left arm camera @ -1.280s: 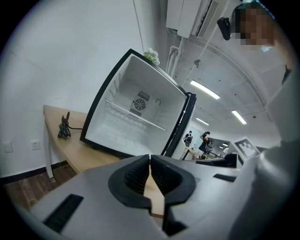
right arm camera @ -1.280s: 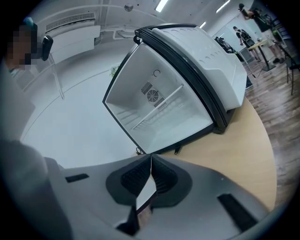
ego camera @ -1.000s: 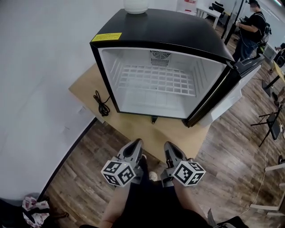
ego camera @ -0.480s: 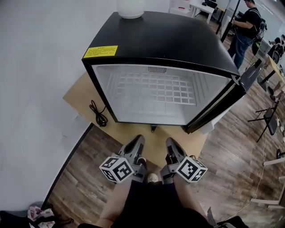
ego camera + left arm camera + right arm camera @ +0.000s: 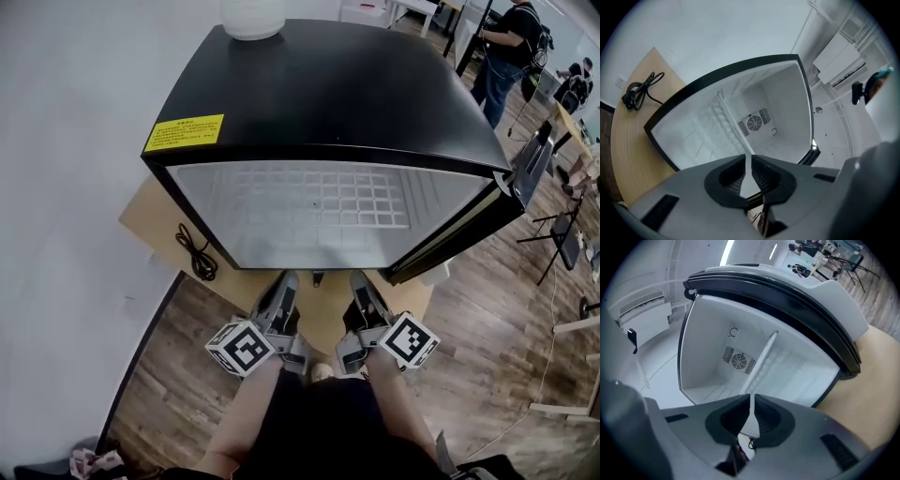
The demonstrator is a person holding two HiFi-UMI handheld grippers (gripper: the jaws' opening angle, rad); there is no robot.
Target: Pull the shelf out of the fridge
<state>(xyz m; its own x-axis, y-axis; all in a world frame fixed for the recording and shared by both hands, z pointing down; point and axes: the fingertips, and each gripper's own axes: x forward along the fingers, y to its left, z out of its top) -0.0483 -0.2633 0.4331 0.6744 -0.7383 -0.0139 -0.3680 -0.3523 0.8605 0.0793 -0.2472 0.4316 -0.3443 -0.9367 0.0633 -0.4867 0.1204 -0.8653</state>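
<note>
A black mini fridge [image 5: 337, 84] stands open on a low wooden platform [image 5: 328, 314]. Its white wire shelf [image 5: 323, 199] lies level inside, halfway up the white cavity. The shelf shows edge-on in the left gripper view [image 5: 725, 117] and in the right gripper view [image 5: 762, 356]. My left gripper [image 5: 287, 279] and right gripper [image 5: 360, 279] are side by side just below the fridge's front edge, outside the cavity. Both are shut with nothing between the jaws, as the left gripper view [image 5: 749, 161] and the right gripper view [image 5: 752, 401] show. Neither touches the shelf.
The fridge door [image 5: 469, 234] hangs open at the right. A coiled black power cord [image 5: 192, 253] lies on the platform at the left. A white container [image 5: 253, 17] sits on the fridge top. A person [image 5: 502, 47] stands far back right. A white wall runs along the left.
The view has moved closer to and more over the fridge. Both grippers have come forward to the fridge's lower front edge and have stayed shut.
</note>
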